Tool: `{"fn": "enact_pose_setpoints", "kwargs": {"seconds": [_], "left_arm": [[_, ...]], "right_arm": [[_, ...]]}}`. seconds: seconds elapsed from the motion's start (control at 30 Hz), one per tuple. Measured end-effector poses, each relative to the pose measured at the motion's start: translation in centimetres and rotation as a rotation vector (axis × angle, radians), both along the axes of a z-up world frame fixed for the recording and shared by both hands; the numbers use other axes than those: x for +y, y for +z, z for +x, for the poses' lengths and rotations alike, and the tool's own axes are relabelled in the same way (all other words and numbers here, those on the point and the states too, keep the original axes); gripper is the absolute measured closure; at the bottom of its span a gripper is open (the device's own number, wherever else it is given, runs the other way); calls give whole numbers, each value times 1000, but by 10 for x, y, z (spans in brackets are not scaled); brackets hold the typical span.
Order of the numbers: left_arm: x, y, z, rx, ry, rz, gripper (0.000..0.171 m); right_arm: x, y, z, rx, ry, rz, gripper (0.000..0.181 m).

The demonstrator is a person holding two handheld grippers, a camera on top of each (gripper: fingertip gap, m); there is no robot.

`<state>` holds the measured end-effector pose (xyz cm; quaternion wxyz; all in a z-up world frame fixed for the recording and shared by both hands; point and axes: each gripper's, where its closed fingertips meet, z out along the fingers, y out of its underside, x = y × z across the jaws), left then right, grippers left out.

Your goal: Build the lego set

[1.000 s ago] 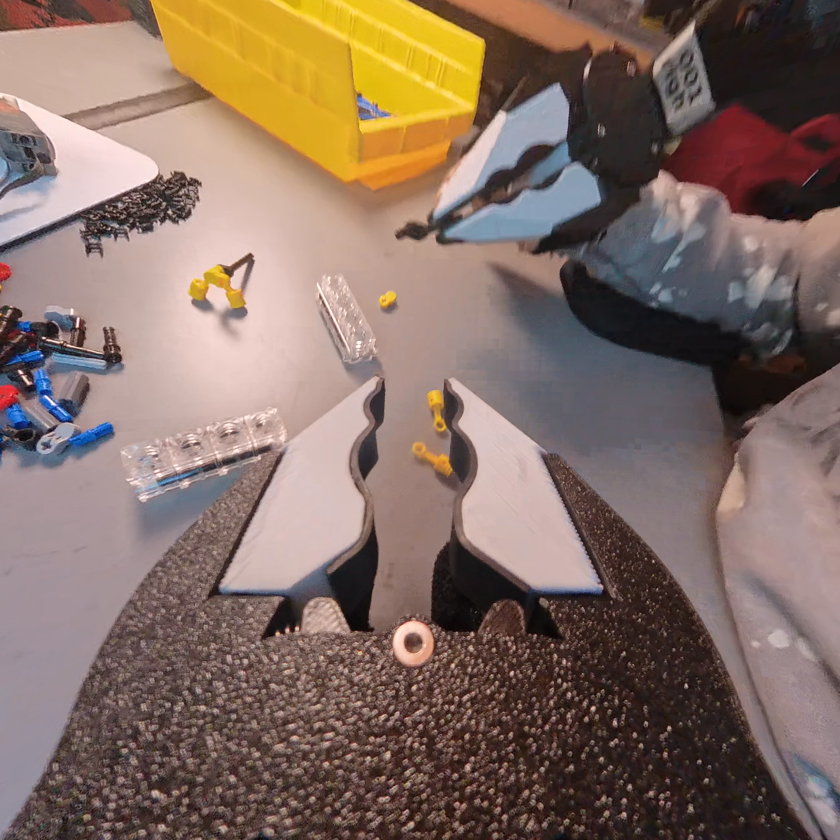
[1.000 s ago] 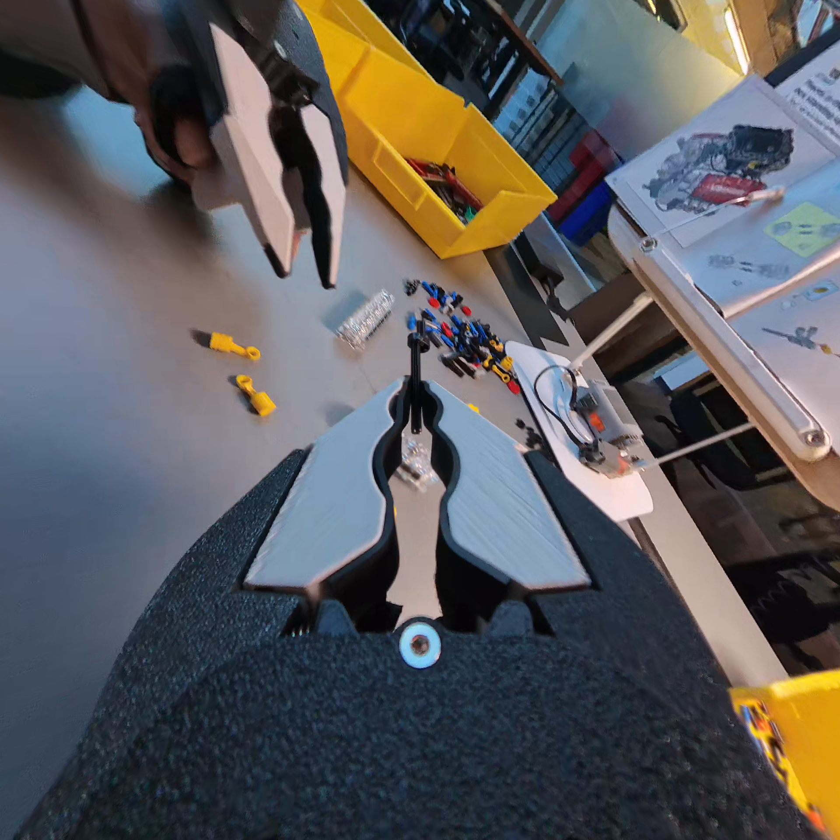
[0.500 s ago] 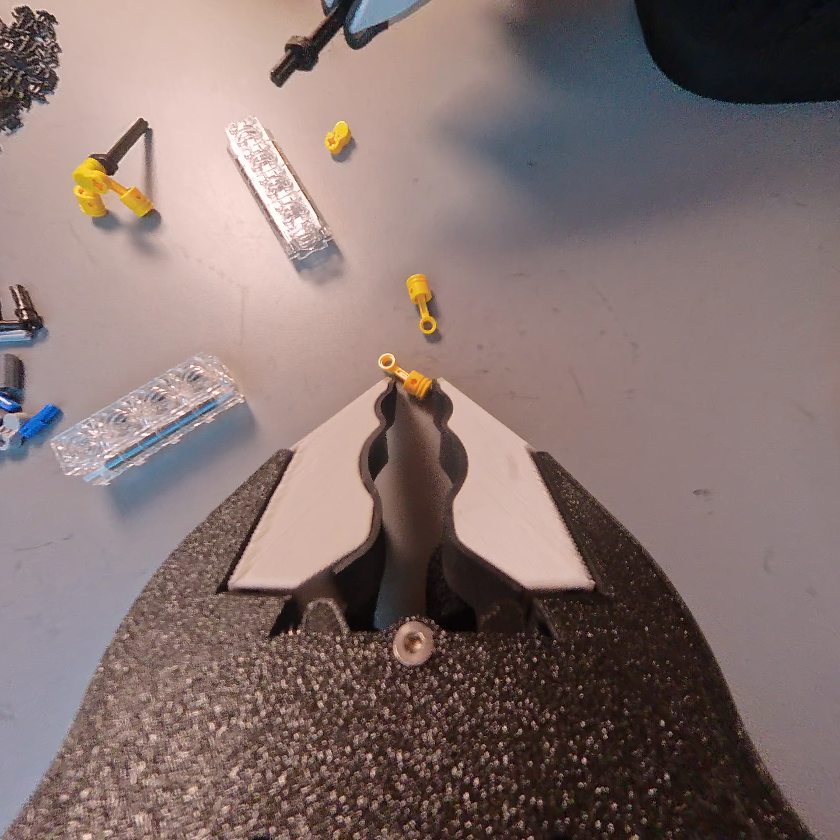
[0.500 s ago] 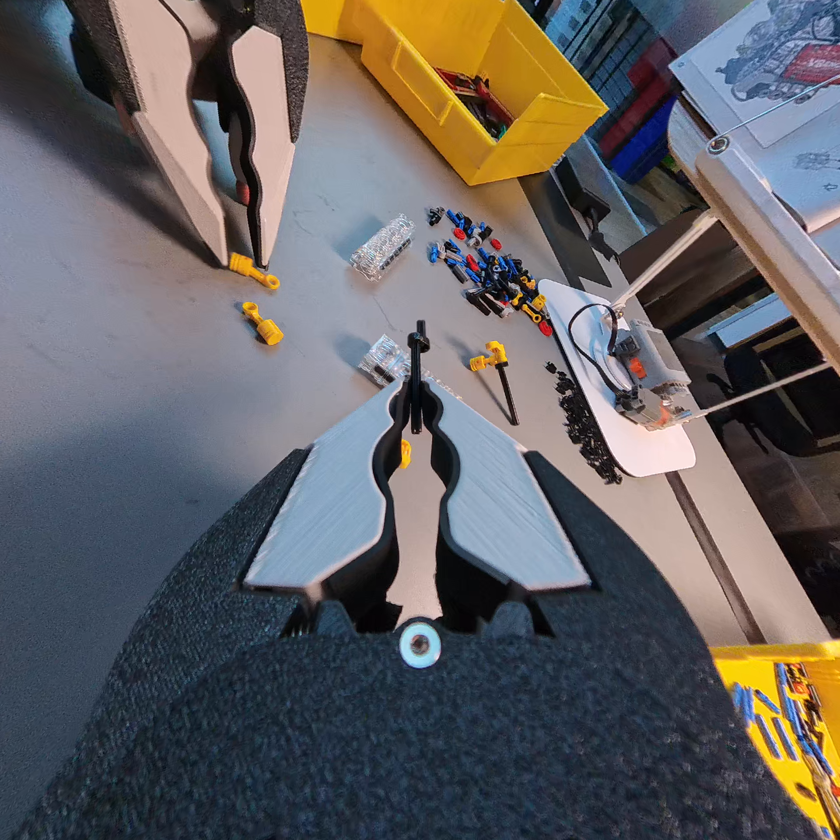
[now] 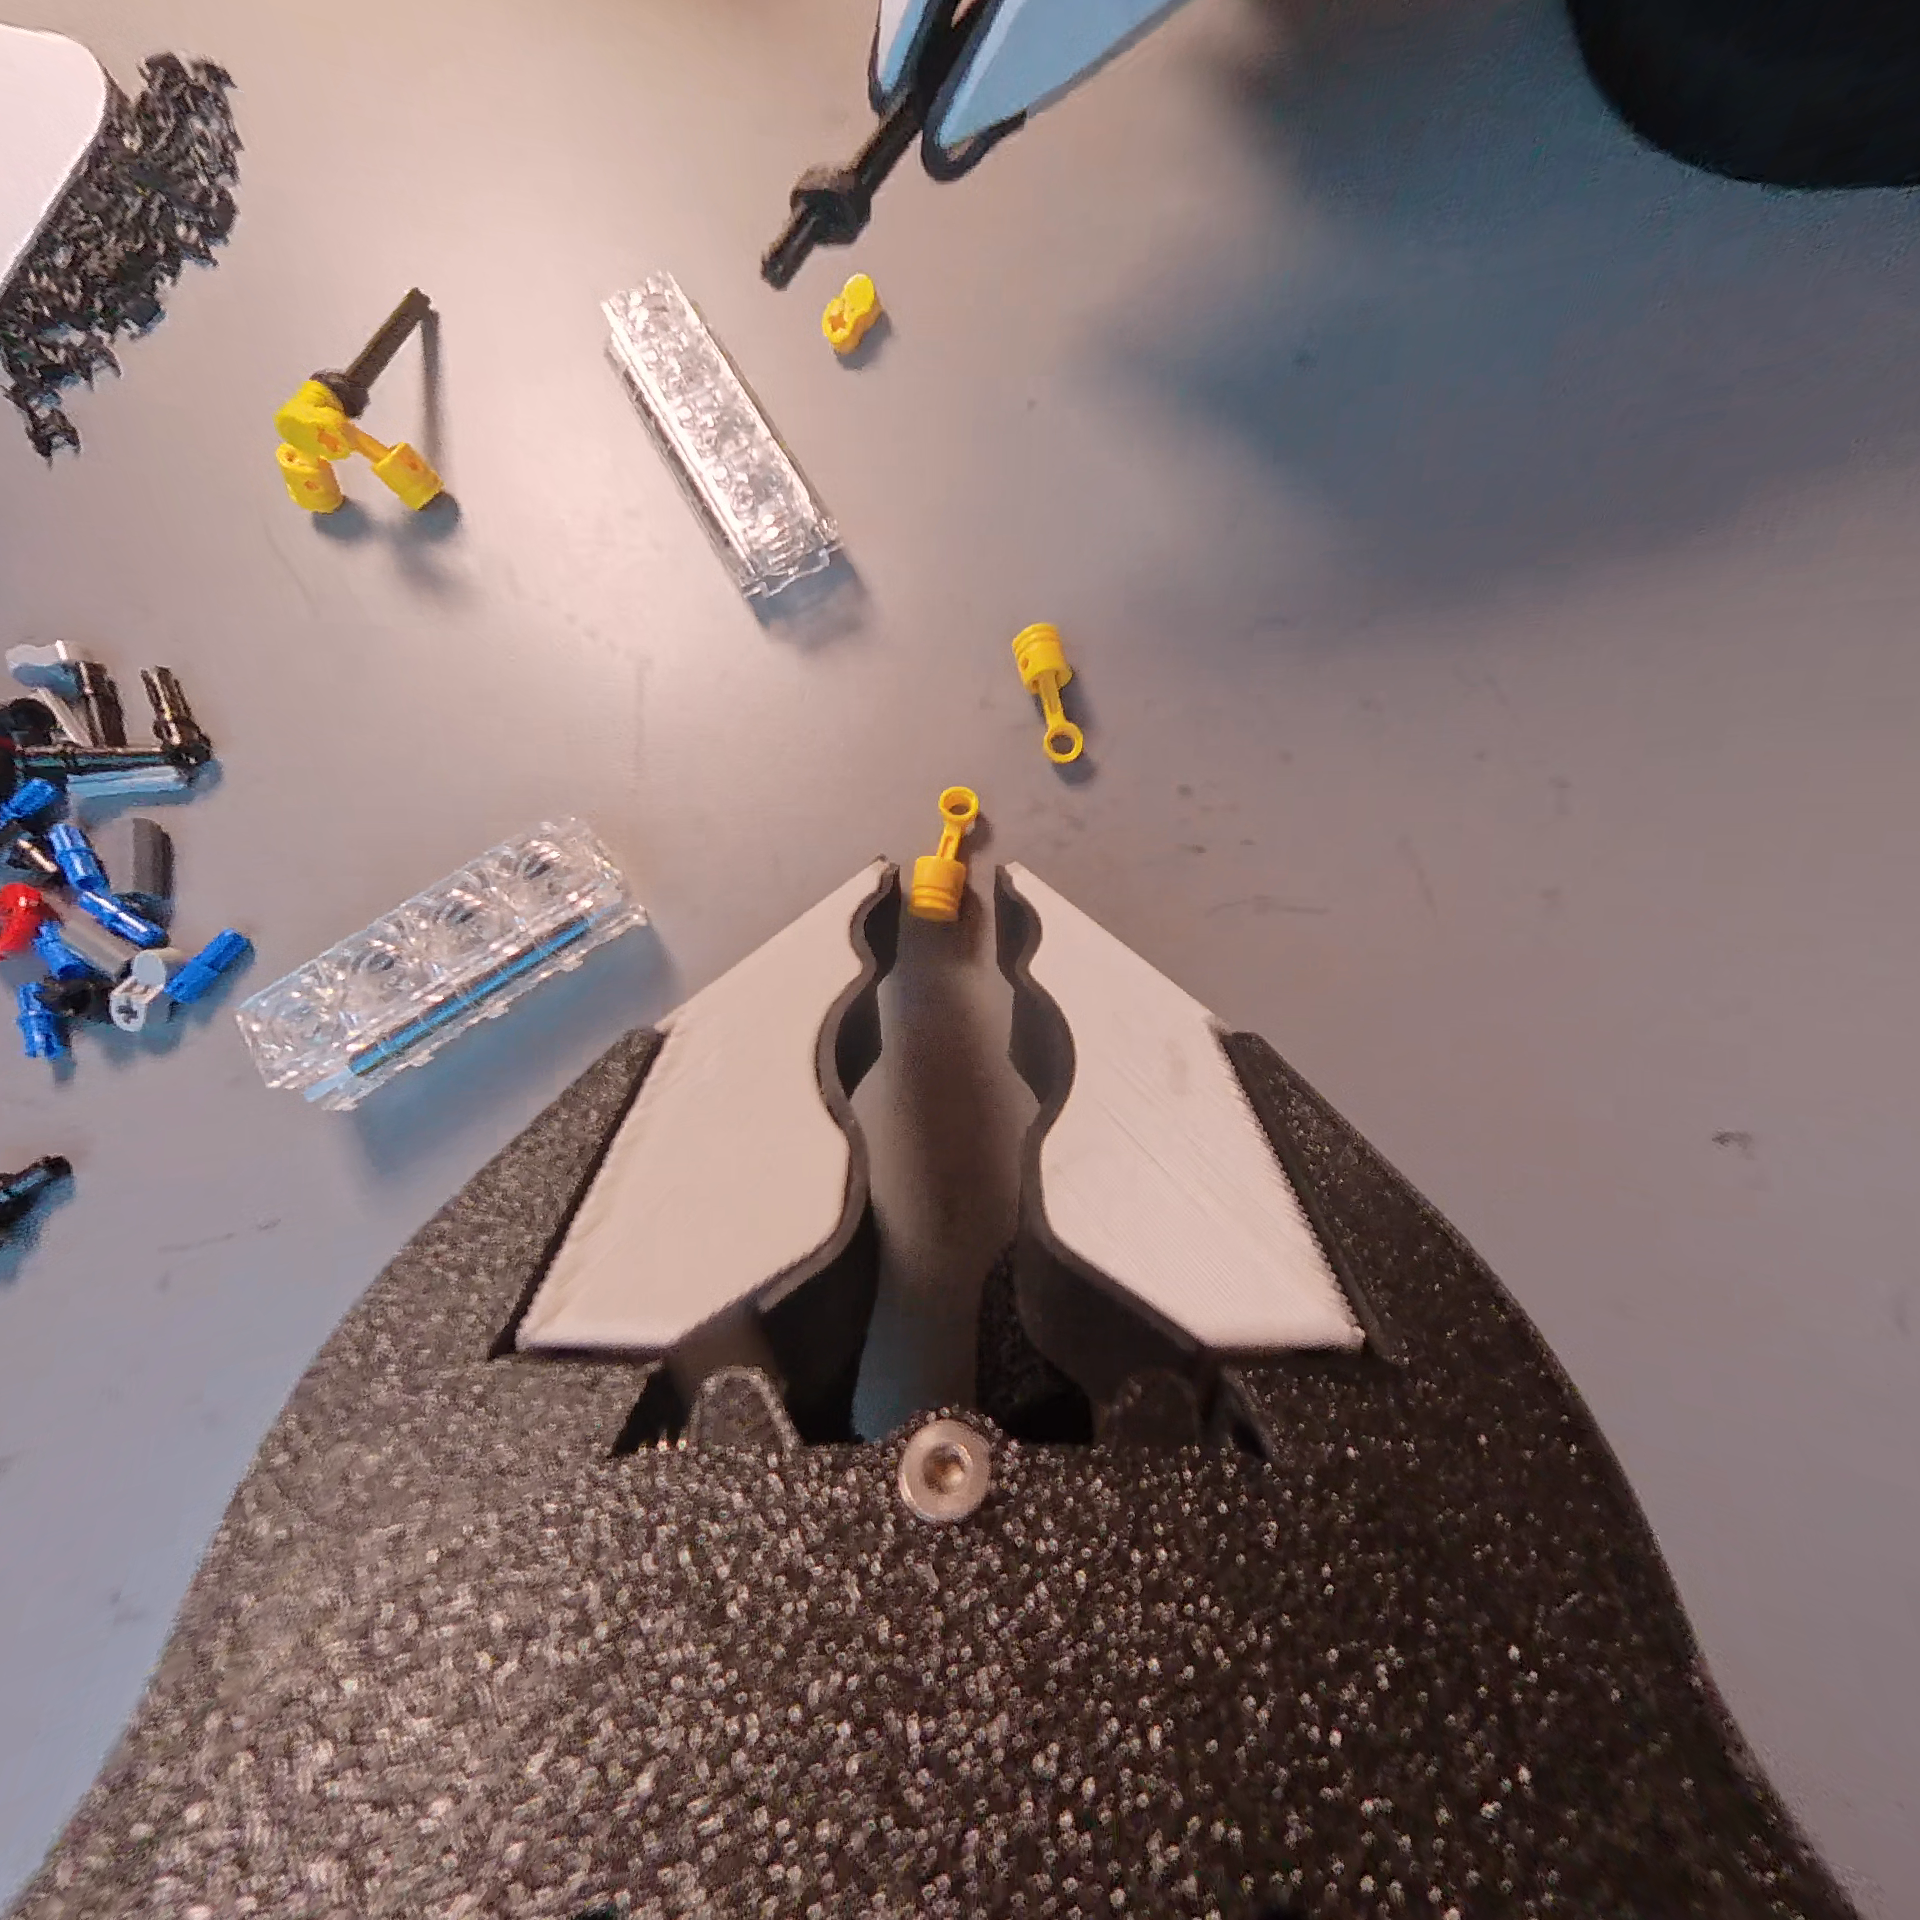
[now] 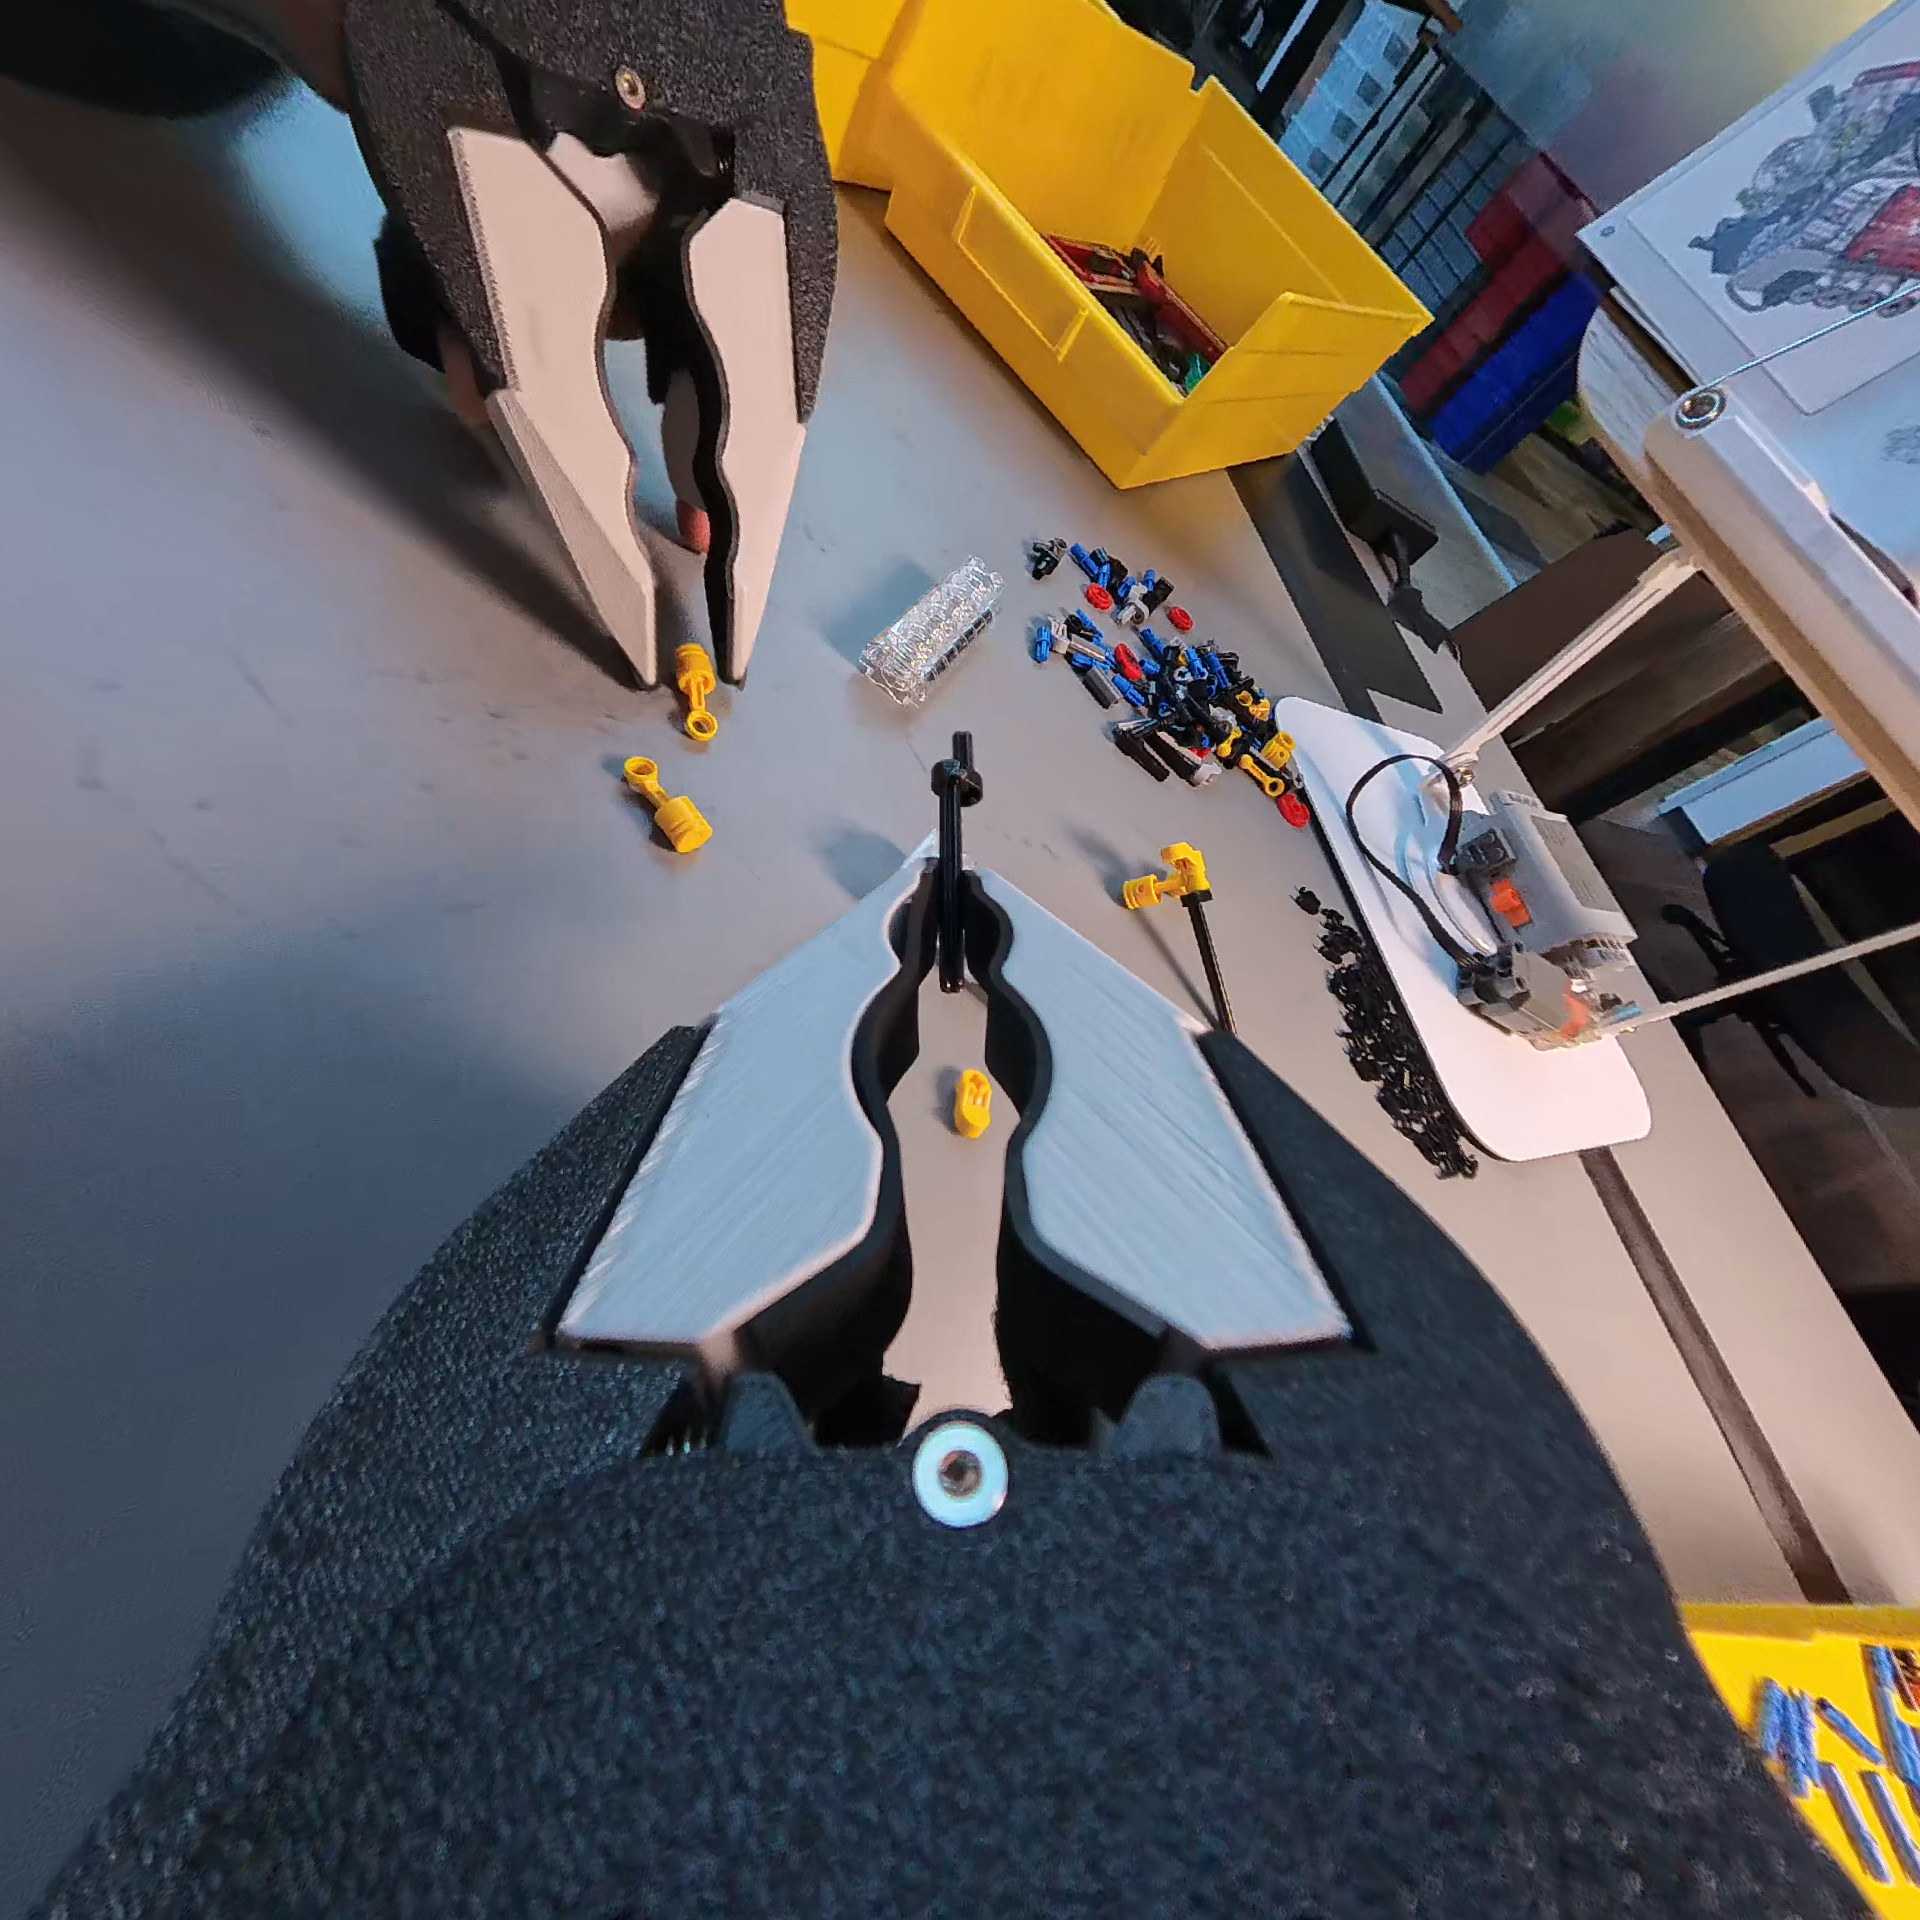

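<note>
My left gripper (image 5: 943,871) is open, tips low at the grey table, straddling the head of a small yellow piston (image 5: 935,885) whose rod points away. It also shows in the right wrist view (image 6: 693,677) with that piston (image 6: 694,665) between its fingertips. A second yellow piston (image 5: 1044,675) lies just beyond to the right (image 6: 670,812). My right gripper (image 6: 951,881) is shut on a thin black axle (image 6: 951,821) with a bush near its end, held above the table. The axle (image 5: 831,203) sticks out of that gripper in the left wrist view.
Two clear bricks (image 5: 727,436) (image 5: 436,987), a yellow crank piece on a black axle (image 5: 343,436) and a small yellow connector (image 5: 850,312) lie nearby. A pile of small parts (image 6: 1164,675), black pins (image 6: 1382,1049), a white plate (image 6: 1538,1101) bearing a motor, and a yellow bin (image 6: 1132,260) stand farther off. My right fingertips sit around 11 cm from my left ones. To reach the small yellow connector (image 5: 850,312) in a straight line is about 6 cm for my right fingers, about 12 cm for my left. My right wrist view (image 6: 975,1092) looks at it from another angle.
My left gripper came down and forward to the nearer piston, which turned from lying across the tips to lying between them. My right gripper keeps the axle and has shifted a little.
</note>
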<state>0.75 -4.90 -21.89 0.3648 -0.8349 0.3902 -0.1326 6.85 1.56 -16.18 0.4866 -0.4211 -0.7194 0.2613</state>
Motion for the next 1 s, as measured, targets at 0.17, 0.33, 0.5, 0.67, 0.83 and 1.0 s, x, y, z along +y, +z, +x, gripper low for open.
{"fn": "enact_pose_setpoints", "kwargs": {"seconds": [0.17, 0.33, 0.5, 0.67, 0.83, 1.0], "left_arm": [[7, -1, 1, 16, -30, 10, 162], [10, 0, 2, 23, -49, 45, 162], [17, 22, 3, -138, -27, 87, 162], [22, 63, 3, -442, 24, 122, 162], [26, 105, -3, -801, 68, 129, 162], [22, 127, -3, -984, 51, 140, 163]], "right_arm": [[-7, 0, -3, 4, 23, -14, 177], [-9, 0, -5, 7, 32, -33, 177], [-15, 2, -8, 22, 54, -60, 178], [-20, 14, -13, 90, 70, -138, 177], [-23, 39, -20, 216, 77, -252, 177], [-29, 62, -28, 328, 98, -409, 177]]}}
